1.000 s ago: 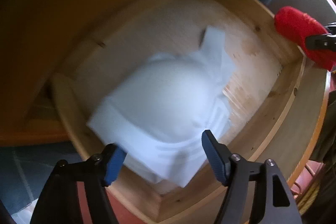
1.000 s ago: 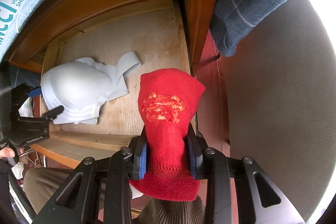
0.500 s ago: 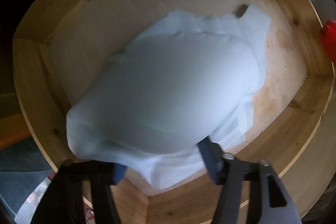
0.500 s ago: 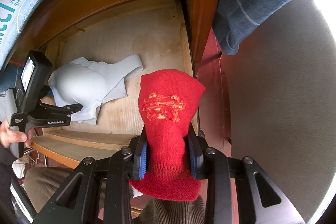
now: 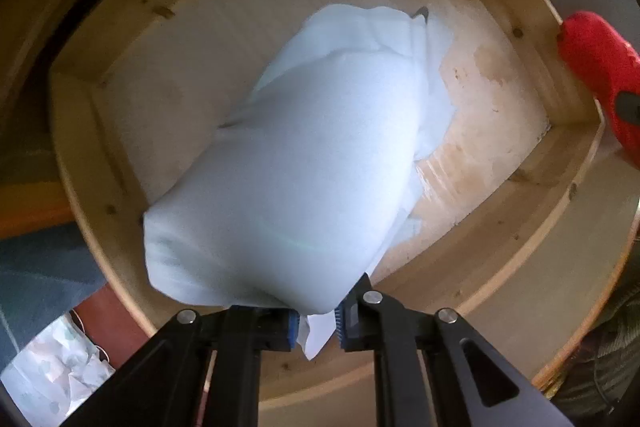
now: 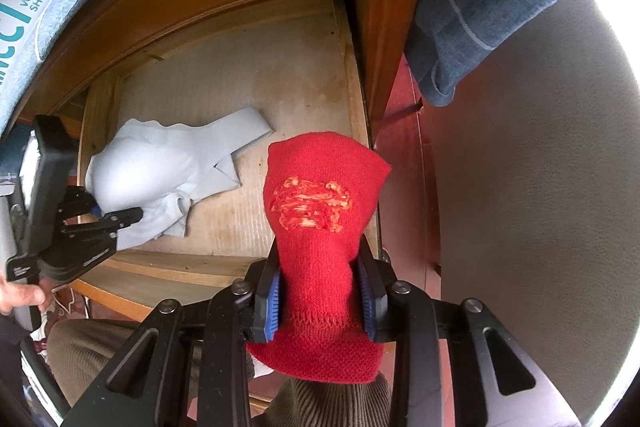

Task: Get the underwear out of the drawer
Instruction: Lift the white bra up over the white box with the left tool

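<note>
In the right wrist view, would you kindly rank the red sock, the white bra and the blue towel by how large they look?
1. Red sock, held close to the camera, so nearness inflates it.
2. White bra and blue towel look roughly alike; I would not rank them, and the towel is cut off at the frame edge.

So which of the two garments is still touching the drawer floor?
The white underwear: pinched by the left gripper, its far end lies on the drawer floor. The red knit sits clear in the right gripper.

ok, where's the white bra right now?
The white bra lies at the drawer floor's left front, its near edge pinched by the left gripper.
</note>
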Demonstrator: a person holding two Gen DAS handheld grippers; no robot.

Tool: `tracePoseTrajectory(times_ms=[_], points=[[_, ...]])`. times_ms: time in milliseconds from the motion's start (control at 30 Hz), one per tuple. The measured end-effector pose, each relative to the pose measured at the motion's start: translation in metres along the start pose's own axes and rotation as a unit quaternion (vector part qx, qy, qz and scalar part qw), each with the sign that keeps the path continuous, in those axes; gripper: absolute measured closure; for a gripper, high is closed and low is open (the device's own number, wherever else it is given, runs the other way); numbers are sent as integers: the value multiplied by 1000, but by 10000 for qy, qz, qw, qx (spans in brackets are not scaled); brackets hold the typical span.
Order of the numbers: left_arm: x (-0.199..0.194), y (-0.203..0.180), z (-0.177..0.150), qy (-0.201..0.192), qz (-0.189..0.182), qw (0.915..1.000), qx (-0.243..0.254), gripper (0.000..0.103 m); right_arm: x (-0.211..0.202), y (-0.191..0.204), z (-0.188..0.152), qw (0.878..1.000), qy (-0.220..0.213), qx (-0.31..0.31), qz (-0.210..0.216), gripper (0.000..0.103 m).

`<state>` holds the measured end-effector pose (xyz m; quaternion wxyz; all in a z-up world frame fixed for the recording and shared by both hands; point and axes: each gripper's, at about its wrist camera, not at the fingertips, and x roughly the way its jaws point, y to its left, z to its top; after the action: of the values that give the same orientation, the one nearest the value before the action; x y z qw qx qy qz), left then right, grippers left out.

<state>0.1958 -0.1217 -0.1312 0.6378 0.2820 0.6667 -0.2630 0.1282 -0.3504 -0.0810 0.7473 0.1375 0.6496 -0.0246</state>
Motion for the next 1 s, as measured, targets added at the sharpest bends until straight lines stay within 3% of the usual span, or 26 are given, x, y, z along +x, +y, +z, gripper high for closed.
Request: tracePoseTrajectory(times_ms=[300,533,1000], points=[[-28,22,-41,-331,-61,9992,-235,90,-2,2,-1,10000,-28,-1,2,73],[-53,4,-57,-701,-23,9973,-234,90,-4,5,0,10000,-39,-55,1,73],[-159,-3,-113,-1612,-114,9866,-215,90,-6,4,0,9999,-76,-79,66,73]])
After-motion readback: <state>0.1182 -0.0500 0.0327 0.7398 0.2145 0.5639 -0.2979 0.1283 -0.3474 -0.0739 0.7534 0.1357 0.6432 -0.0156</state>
